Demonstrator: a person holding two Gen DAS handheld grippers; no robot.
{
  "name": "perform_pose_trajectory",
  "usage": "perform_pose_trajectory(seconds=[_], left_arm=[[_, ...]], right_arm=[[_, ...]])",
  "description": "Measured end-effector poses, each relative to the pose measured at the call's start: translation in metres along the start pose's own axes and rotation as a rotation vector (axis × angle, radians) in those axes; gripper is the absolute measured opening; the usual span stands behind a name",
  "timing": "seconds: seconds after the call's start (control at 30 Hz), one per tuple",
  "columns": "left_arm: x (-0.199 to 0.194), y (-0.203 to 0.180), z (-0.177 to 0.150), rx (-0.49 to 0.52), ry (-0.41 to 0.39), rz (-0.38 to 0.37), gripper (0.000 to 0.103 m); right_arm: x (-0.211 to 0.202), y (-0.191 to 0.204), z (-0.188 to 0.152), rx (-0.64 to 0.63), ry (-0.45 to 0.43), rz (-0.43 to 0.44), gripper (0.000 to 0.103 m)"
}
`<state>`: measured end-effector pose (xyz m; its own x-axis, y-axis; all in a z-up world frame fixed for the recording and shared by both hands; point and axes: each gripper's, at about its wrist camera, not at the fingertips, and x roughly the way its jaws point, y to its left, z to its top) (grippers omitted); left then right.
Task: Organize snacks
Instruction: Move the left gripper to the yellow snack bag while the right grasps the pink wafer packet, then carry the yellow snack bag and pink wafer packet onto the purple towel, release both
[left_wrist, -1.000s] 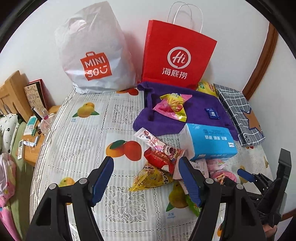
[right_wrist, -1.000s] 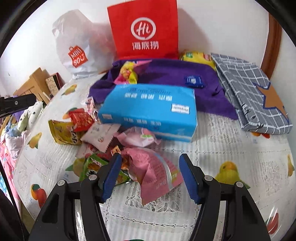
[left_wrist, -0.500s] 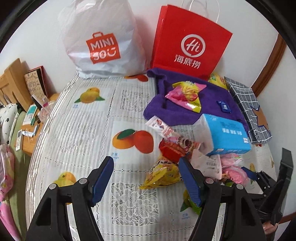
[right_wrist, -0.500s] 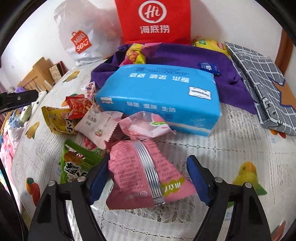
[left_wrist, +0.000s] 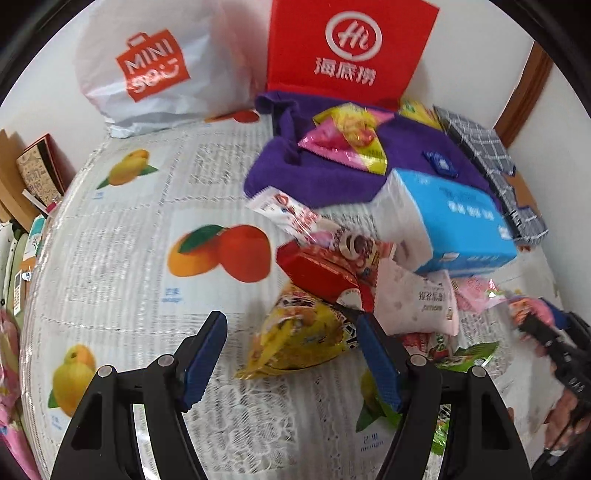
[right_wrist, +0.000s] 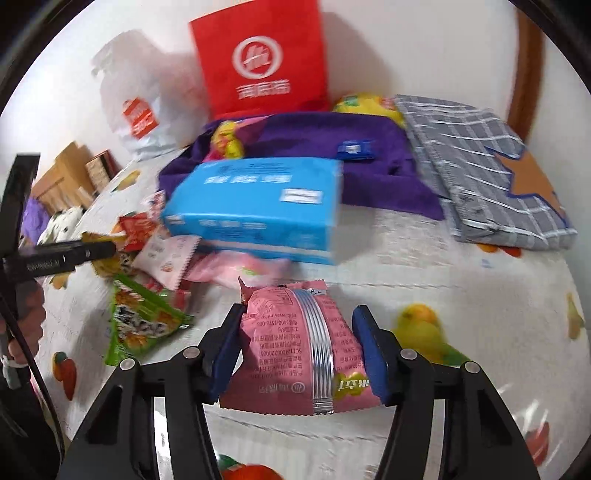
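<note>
- Left gripper (left_wrist: 291, 363) hangs over the fruit-print tablecloth (left_wrist: 122, 280) with its blue pads wide apart; a yellow snack packet (left_wrist: 299, 343) lies on the cloth between them, and neither pad presses on it.
- Left of that packet the cloth is bare apart from its printed mango and orange pictures; a white MINISO bag (left_wrist: 159, 62) stands at the far left against the wall.
- Beside the white bag stands a red Haidilao paper bag (left_wrist: 347, 51), and a purple towel (left_wrist: 314, 173) lies in front of it with a pink-and-yellow candy packet (left_wrist: 351, 142) on top.
- Just beyond the yellow packet sits a red snack packet (left_wrist: 321, 273), then a pale pink sachet (left_wrist: 421, 299), with a blue tissue pack (left_wrist: 454, 225) behind them.
- Green snack packet (right_wrist: 142, 321) lies on the cloth at the near left of the pile in the right wrist view.
- Right gripper (right_wrist: 299, 350) has a pink snack packet (right_wrist: 295, 347) with a silver seam between its blue pads; the jaws are closing, the left pad is against the wrapper and the right pad is at its edge.
- Grey checked cloth pouch (right_wrist: 480, 166) with an orange star lies at the far right, just beside the towel.
</note>
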<state>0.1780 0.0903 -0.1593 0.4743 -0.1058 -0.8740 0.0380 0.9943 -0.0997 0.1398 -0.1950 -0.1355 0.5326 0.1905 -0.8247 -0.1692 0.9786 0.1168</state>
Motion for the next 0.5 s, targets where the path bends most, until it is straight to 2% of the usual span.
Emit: perform_pose_trajectory(seconds=[0.23, 0.27, 0.33, 0.37, 0.5], left_arm=[[0.023, -0.006, 0.003, 0.004, 0.031, -0.005, 0.069], [0.023, -0.007, 0.003, 0.016, 0.026, -0.002, 0.062], [0.022, -0.010, 0.003, 0.027, 0.028, -0.008, 0.055], [0.022, -0.010, 0.004, 0.029, 0.030, -0.011, 0.054], [0.021, -0.011, 0.004, 0.035, 0.032, -0.022, 0.047]], right_arm=[[0.016, -0.020, -0.009, 0.047, 0.044, -0.011, 0.060], [0.018, -0.021, -0.010, 0.045, 0.049, -0.010, 0.061], [0.023, -0.020, -0.012, 0.035, 0.066, -0.007, 0.064], [0.027, -0.019, -0.013, 0.028, 0.085, -0.005, 0.067], [0.034, -0.012, -0.016, -0.026, 0.119, -0.037, 0.067]])
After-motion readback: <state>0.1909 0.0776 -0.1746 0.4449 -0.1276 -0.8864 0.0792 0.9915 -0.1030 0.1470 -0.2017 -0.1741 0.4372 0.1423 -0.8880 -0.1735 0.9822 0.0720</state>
